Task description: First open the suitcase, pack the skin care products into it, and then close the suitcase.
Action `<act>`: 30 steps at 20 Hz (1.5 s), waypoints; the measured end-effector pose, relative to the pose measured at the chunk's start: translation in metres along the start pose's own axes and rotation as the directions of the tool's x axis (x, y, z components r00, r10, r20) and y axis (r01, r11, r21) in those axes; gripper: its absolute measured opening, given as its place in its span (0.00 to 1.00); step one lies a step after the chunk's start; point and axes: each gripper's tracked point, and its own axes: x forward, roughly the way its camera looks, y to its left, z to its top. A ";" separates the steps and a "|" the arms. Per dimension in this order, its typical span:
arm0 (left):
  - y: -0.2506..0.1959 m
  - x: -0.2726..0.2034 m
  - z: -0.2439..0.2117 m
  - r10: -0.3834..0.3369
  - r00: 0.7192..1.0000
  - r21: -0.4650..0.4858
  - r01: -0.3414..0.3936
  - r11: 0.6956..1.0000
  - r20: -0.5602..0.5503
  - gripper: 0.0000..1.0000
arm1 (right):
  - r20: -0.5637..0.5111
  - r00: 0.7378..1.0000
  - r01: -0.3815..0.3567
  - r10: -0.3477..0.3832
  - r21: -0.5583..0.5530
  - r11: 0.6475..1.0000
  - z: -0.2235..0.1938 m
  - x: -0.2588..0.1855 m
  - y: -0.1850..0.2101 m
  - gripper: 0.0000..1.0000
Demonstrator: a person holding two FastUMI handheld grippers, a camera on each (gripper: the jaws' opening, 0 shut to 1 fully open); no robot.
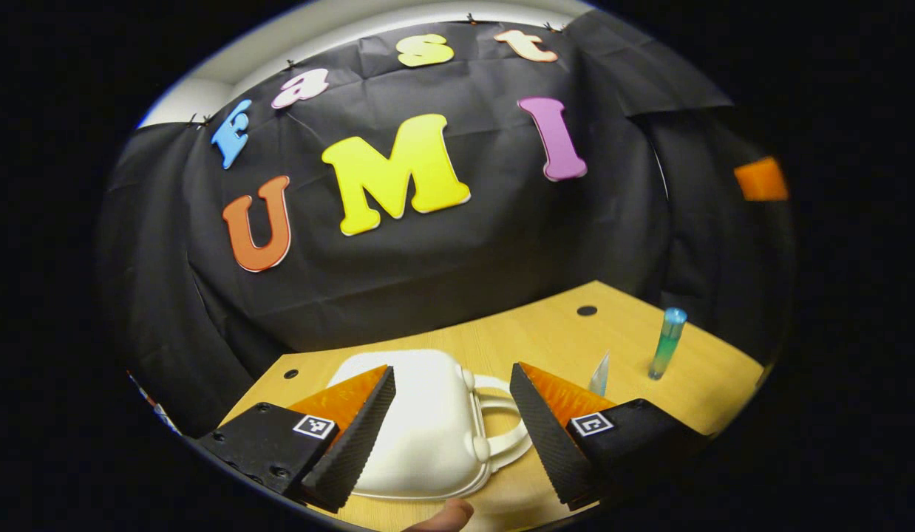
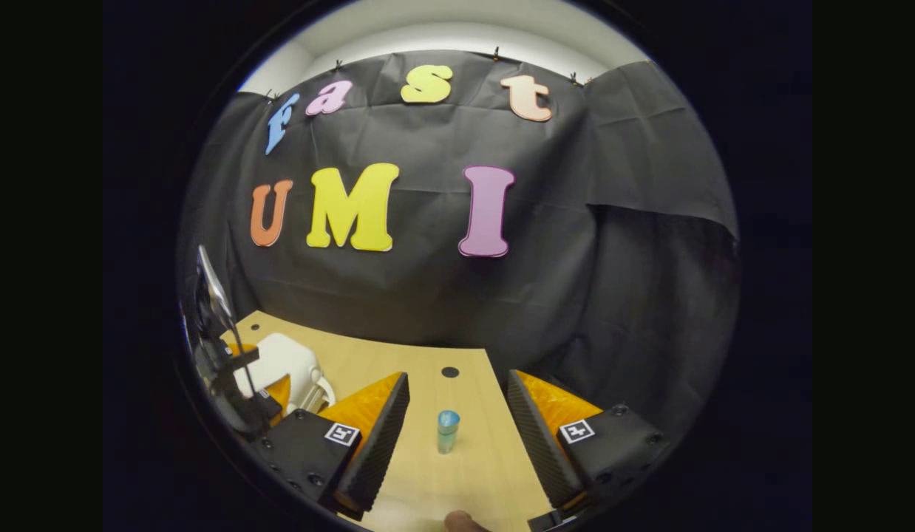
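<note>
A small white suitcase (image 1: 428,421) lies shut on the wooden table (image 1: 546,340), its handle (image 1: 502,425) pointing right. My left gripper (image 1: 451,399) hovers open just above it, one finger on each side of the case's top. A blue-green skin care bottle (image 1: 667,341) stands upright to the right, with a small clear pointed item (image 1: 599,375) beside it. In the right gripper view the same bottle (image 2: 448,431) stands between and beyond the open fingers of my right gripper (image 2: 457,414), untouched. The suitcase (image 2: 284,366) and the left gripper (image 2: 239,395) show at the far left there.
The table has round holes (image 1: 587,310) near its back edge, which meets the black cloth wall. A fingertip (image 1: 446,515) shows at the bottom edge of the left gripper view. Bare tabletop lies between the suitcase and the bottle.
</note>
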 end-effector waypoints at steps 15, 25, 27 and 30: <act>-0.061 0.052 -0.076 0.007 0.995 0.666 0.058 0.744 -0.095 0.95 | -0.058 0.994 0.095 -0.092 0.041 0.995 -0.039 -0.014 -0.055 0.78; -0.059 0.068 -0.085 0.097 0.980 0.756 0.068 0.651 -0.172 0.30 | -0.087 0.993 0.085 -0.077 0.103 0.991 -0.060 -0.005 -0.069 0.78; -0.061 0.066 -0.082 0.104 0.978 0.781 0.078 0.620 -0.180 0.21 | -0.082 0.994 0.073 -0.066 0.086 0.994 -0.061 -0.004 -0.068 0.80; -0.061 0.066 -0.076 0.086 0.979 0.775 0.090 0.626 -0.184 0.09 | -0.058 0.997 0.057 -0.053 0.071 0.996 -0.056 -0.006 -0.070 0.80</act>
